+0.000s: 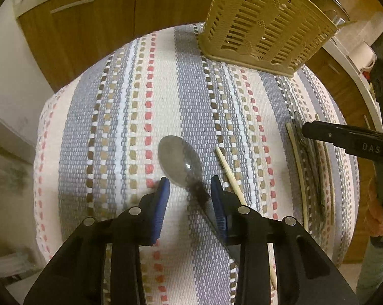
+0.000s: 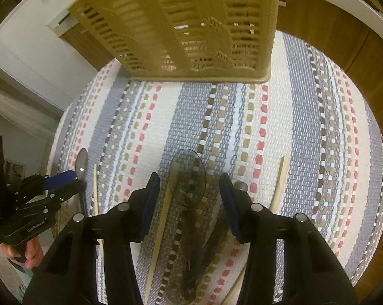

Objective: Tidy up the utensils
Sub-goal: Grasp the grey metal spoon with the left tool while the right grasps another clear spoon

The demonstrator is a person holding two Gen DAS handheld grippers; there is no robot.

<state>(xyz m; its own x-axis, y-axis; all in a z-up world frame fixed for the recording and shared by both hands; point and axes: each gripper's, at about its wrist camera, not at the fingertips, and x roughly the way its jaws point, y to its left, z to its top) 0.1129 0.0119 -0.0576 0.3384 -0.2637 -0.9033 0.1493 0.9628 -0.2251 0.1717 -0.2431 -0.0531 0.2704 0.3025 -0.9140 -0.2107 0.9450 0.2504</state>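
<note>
A metal spoon (image 1: 180, 161) lies on the striped mat, bowl away from me. Its neck runs between the blue pads of my left gripper (image 1: 190, 185), which stands open just above it, the handle passing close under the right pad. A wooden chopstick (image 1: 229, 175) lies just right of that pad. In the right wrist view a clear plastic spoon (image 2: 187, 175) and a chopstick (image 2: 163, 218) lie between the pads of my open right gripper (image 2: 190, 180). The beige slotted utensil basket (image 2: 191, 25) stands at the mat's far edge.
The striped woven mat (image 2: 306, 127) covers the table. Another chopstick (image 2: 280, 183) lies right of the right gripper, one more (image 2: 96, 190) near the metal spoon (image 2: 81, 164). Wooden cabinet doors (image 1: 89, 25) stand behind. A person's hand (image 2: 31, 254) holds the left tool.
</note>
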